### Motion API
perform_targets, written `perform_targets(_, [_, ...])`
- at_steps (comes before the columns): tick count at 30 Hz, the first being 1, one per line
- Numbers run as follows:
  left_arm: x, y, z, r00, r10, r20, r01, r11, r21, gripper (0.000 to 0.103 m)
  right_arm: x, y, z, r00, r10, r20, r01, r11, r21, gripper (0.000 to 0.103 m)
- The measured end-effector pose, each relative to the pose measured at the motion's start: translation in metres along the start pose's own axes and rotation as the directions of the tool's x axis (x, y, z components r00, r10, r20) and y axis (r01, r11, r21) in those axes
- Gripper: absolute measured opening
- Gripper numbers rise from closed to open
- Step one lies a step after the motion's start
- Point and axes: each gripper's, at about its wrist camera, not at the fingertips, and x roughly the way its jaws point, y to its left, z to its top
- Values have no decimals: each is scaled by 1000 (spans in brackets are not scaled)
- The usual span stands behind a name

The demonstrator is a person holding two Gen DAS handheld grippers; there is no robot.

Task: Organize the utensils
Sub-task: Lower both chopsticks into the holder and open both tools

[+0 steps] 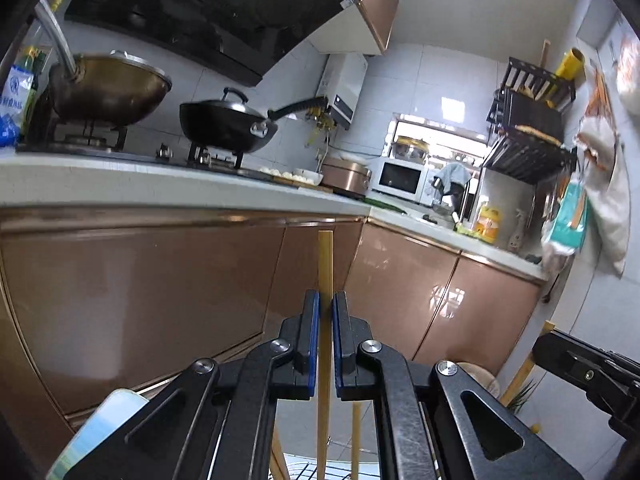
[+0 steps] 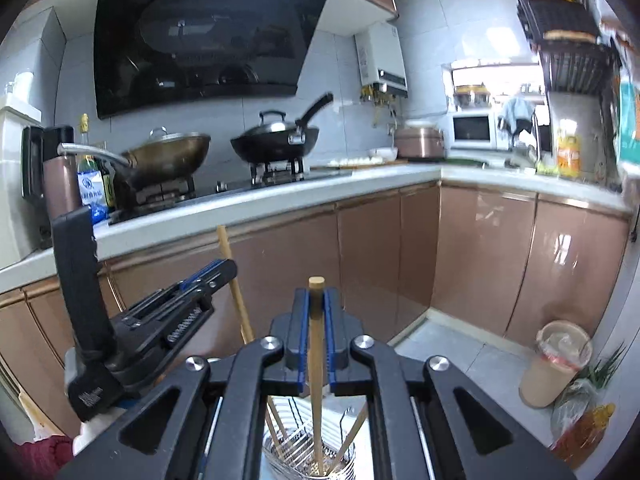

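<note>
My left gripper point(image 1: 326, 300) is shut on a pale yellow chopstick point(image 1: 325, 264) that stands upright between its blue pads, its top above the fingertips. My right gripper point(image 2: 316, 294) is shut on a wooden chopstick point(image 2: 316, 344), also upright, whose lower end reaches down into a wire utensil holder point(image 2: 288, 446) below. The holder has other chopsticks leaning in it. The left gripper point(image 2: 208, 276) with its chopstick point(image 2: 232, 276) shows in the right wrist view, to the left. The right gripper's body point(image 1: 588, 376) shows at the right edge of the left wrist view.
Brown cabinet doors point(image 2: 380, 264) run under a white L-shaped counter point(image 2: 280, 196). On it stand a stove with a brass wok point(image 2: 168, 156) and a black lidded pan point(image 2: 276, 140), a rice cooker, a microwave. A lidded drink cup point(image 2: 556, 364) and bagged greens sit at right.
</note>
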Motion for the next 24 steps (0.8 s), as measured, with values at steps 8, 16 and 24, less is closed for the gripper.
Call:
perform_targets(8, [16,1,-49,1000,22,-18,-22,1000,22,6,19,-3,-43,999,-24,-44,22,999,-38,7])
perform_targets(16, [22,11,-76,994,47,-95,-45,999,21,6,30,-10,-75,994,-27,-102,25,1000,-15,7])
perform_targets(24, [16,16,-76,991,66,-114,-63,998,28,8,22,-14,-80,994,-25,-102,26,1000,7,8])
